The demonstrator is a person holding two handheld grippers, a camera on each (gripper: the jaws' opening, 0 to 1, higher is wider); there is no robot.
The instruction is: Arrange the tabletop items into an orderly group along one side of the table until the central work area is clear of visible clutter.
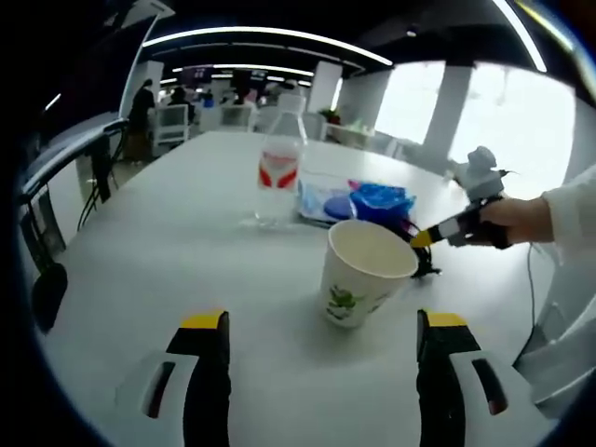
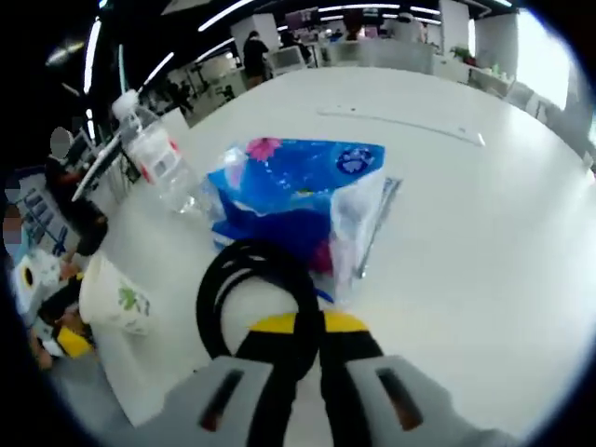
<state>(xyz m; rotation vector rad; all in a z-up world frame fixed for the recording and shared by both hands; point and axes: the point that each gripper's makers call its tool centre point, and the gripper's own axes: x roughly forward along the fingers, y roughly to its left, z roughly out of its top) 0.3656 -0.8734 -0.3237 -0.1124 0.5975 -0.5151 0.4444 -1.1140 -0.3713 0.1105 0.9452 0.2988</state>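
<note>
In the left gripper view, the left gripper (image 1: 321, 349) hangs low over the white table (image 1: 168, 242) with its two jaws spread wide apart and nothing between them. Just beyond the jaws, a little to the right, stands a paper cup (image 1: 363, 270) with a green print, upright and with its mouth open. Farther away, a clear water bottle (image 1: 279, 168) with a red label stands upright, and to its right lies a blue tissue pack (image 1: 358, 200). At the right side a hand (image 1: 517, 219) brings the right gripper (image 1: 421, 239) close to the rim of the cup; a dark thing lies under its tip, but what it is cannot be told here.

In the right gripper view, the jaws of the right gripper (image 2: 309, 326) are pressed together on a black cable loop (image 2: 251, 279), which rises from between the tips and lies against the near edge of the tissue pack (image 2: 289, 191). The bottle (image 2: 154, 154) is at the far left of the pack, and the cup (image 2: 116, 293) is at the near left. In the far background of both views are chairs and people
</note>
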